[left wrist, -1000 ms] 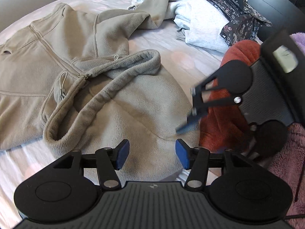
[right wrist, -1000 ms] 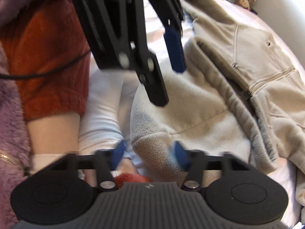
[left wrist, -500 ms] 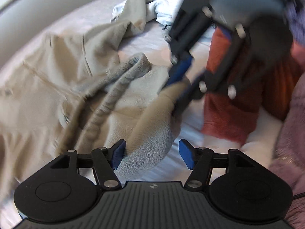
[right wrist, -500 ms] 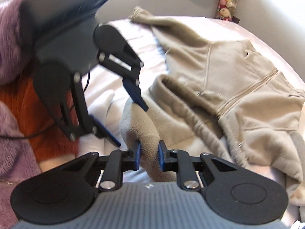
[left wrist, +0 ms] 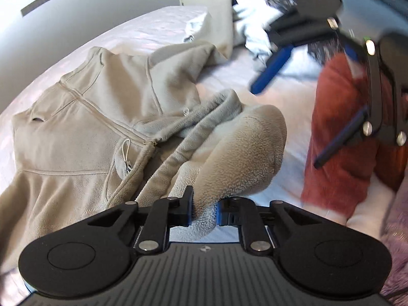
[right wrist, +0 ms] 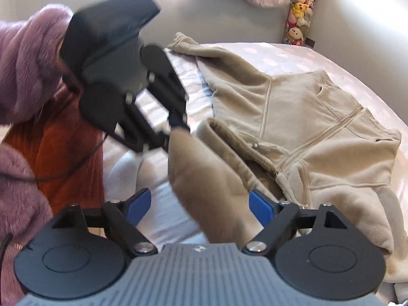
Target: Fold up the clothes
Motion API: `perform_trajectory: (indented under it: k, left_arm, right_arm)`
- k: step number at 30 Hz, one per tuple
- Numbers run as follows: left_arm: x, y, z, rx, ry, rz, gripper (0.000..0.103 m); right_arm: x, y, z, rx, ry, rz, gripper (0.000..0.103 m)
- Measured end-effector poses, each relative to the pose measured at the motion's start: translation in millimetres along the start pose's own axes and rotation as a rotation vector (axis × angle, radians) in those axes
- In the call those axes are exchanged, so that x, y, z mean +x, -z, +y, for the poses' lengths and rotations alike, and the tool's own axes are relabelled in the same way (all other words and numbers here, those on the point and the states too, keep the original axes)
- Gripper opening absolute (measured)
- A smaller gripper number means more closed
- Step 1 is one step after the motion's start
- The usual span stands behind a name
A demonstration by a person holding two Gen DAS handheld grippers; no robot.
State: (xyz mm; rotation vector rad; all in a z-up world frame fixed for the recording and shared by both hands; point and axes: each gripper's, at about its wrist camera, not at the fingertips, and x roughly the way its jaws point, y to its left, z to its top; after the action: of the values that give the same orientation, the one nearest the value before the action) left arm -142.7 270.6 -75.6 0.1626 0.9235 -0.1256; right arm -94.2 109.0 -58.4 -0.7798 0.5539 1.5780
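Since half a second ago: left gripper [left wrist: 204, 213] now clamped on the tip of the hood of the beige fleece zip-up hoodie [left wrist: 102, 117], where earlier spread wide with nothing pinched; right gripper [right wrist: 201, 207] now released, blue pads wide apart, where earlier pinching that same hood. Hood fabric raised in a rounded fold above the left jaws, passing loosely between the right jaws in the right wrist view. Rest of the hoodie spread flat, front up, on the pale pink bedsheet [left wrist: 158, 25], one sleeve stretching away toward a heap of white and floral-print clothes [left wrist: 255, 25]. Rust-orange knitted garment [left wrist: 339, 127] lying beside the hood. Fluffy mauve sleeve [right wrist: 28, 71] visible behind the left gripper.
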Motion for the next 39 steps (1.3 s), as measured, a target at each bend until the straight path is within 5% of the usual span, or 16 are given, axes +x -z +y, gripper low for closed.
perform_trajectory:
  k: [4,7,14,26,31,39]
  left_arm:
    - [-8.1,-12.2,13.1,-0.033,0.014,-0.023,0.012]
    - [-12.4,-22.6,27.5,-0.063,0.02,-0.033,0.012]
    - [-16.7,-51.8,69.9,-0.133,0.014,-0.045,0.011]
    - [28.4,-120.4,180.9,-0.219,-0.101,-0.028,0.012]
    - [77.2,-118.2,227.8,-0.299,-0.092,-0.009,0.012]
    - [132.6,-83.3,269.4,-0.463,-0.07,-0.03,0.023]
  right_arm:
    - [7.0,13.8,-9.0,-0.029,0.086,0.038,0.081]
    - [9.5,14.6,-23.8,-0.011,0.128,0.053,0.044]
    - [-0.8,-18.3,-83.2,0.114,0.205,-0.028,0.019]
    - [39.5,-95.7,-209.1,0.191,0.375,-0.071,0.009]
    - [87.3,-90.8,-265.2,0.327,0.324,-0.017,0.01]
    - [123.7,-33.1,-303.6,0.559,0.223,0.022,0.032]
